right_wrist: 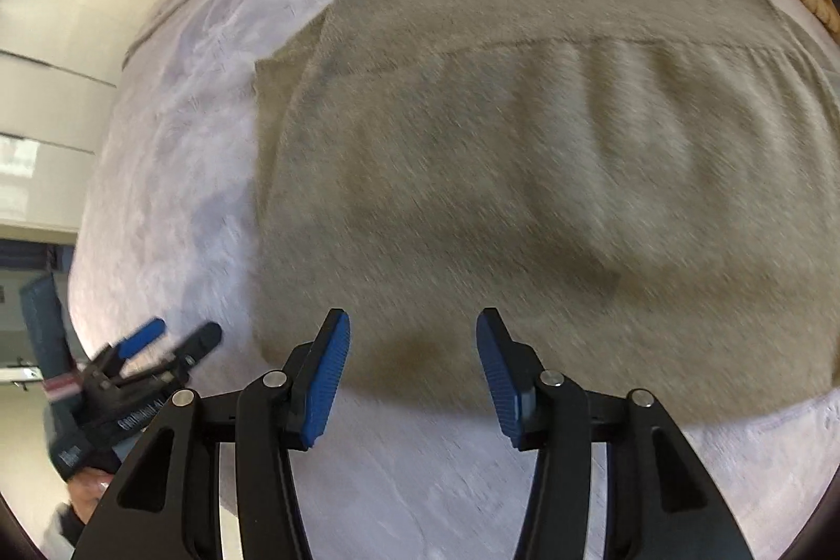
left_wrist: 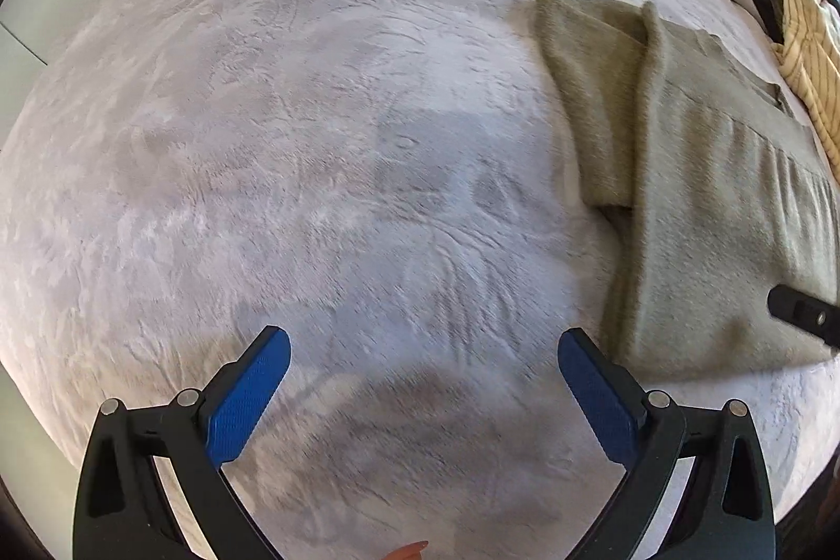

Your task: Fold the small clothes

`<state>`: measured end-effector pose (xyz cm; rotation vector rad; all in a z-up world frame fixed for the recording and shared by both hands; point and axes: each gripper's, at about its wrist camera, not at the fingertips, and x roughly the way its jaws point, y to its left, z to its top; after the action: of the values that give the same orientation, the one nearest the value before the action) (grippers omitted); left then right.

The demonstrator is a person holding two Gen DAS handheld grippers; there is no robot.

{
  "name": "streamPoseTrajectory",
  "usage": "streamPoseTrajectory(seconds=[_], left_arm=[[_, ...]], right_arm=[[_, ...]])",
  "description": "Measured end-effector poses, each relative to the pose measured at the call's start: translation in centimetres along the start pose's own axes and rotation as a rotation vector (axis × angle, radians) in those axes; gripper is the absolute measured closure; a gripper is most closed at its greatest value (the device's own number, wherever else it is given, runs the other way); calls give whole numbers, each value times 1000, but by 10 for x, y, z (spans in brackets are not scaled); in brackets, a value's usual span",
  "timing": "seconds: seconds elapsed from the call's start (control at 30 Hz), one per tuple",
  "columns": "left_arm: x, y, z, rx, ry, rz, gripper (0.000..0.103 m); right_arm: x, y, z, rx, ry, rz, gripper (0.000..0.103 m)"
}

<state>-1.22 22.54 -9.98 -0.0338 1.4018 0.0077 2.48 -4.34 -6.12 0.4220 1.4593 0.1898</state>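
Knitwear lies folded, both grippers empty

Sweater (right_wrist: 525,171), olive and fuzzy, fills the frame's middle on the bed (right_wrist: 173,150). It looks soft, light and floppy; pinch corners. Left gripper (left_wrist: 422,350) and right gripper (right_wrist: 413,334): jaws released.

You've got 1 olive-green knit garment (right_wrist: 525,171), folded, on 1 grey fleece blanket (left_wrist: 262,140). 1 cream striped cloth (left_wrist: 808,56) at the edge. 2 grippers w/ blue pads: left (left_wrist: 422,352), right (right_wrist: 413,331).
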Motion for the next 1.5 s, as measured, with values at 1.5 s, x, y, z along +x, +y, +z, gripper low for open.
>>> streamPoseTrajectory(seconds=[1.5], left_arm=[[58,-21,27,1,-30,-46,1]], right_arm=[[26,-27,-11,128,-32,247,53]])
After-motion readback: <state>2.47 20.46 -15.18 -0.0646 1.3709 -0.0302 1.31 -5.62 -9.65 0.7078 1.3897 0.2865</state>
